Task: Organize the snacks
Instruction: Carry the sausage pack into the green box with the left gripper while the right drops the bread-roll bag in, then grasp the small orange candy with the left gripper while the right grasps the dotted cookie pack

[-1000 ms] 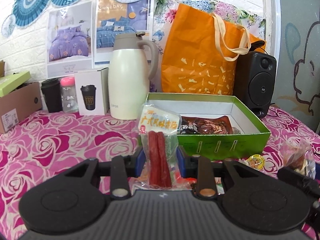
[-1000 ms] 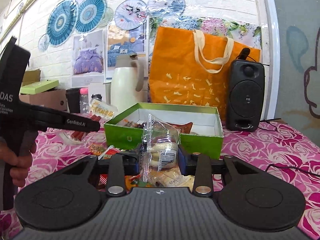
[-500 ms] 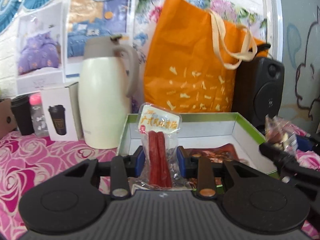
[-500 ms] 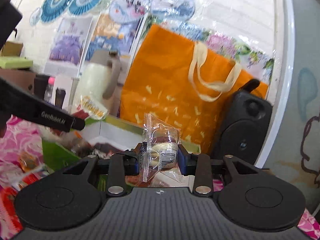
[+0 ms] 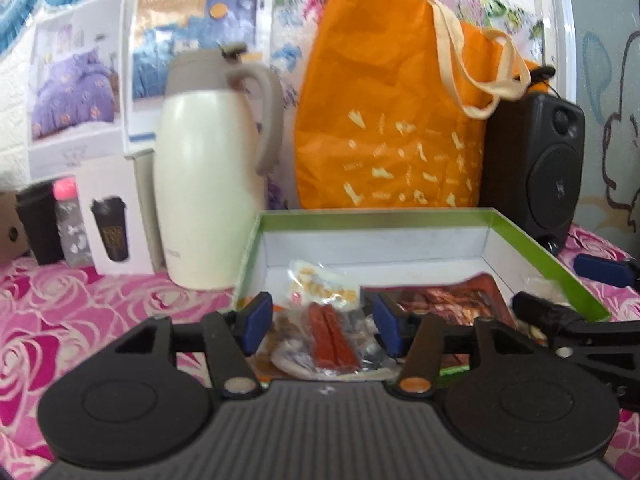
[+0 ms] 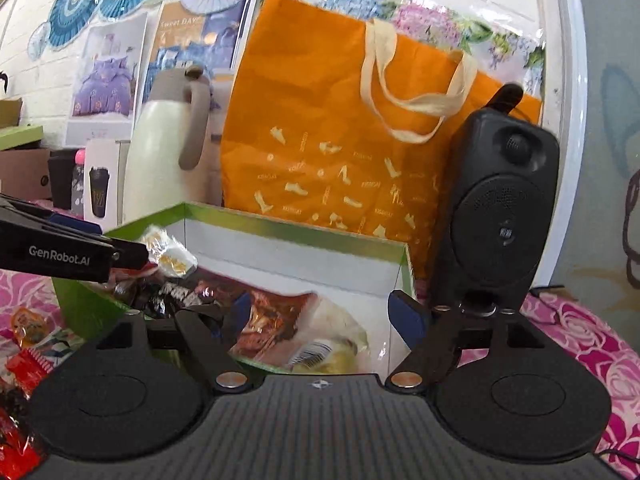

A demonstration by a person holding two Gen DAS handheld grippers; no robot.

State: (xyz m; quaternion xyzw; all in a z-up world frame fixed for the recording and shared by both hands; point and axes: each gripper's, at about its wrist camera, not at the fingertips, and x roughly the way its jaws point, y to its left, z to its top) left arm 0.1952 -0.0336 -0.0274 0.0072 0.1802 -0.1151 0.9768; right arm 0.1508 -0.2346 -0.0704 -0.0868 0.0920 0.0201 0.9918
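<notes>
Sausage packet (image 5: 324, 320): it lay in my green box (image 5: 552, 268), loose between spread pads.
Left gripper (image 5: 320, 320): I saw its jaws just opening, gripping nothing.
Right gripper (image 6: 320, 316): jaws just opened wide over the box's right end.
Clear snack bag (image 6: 332, 340): it rested below them inside the box, untouched.

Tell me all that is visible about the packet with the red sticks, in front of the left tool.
The packet is a clear plastic bag holding two red sticks side by side, with a white and orange printed label at its top. It leans back, label end away from the camera, over the near edge of the green box. It sits between the blue pads of the left tool, whose jaws have just been opening and do not press it. Its lower end rests on other wrappers.
</notes>
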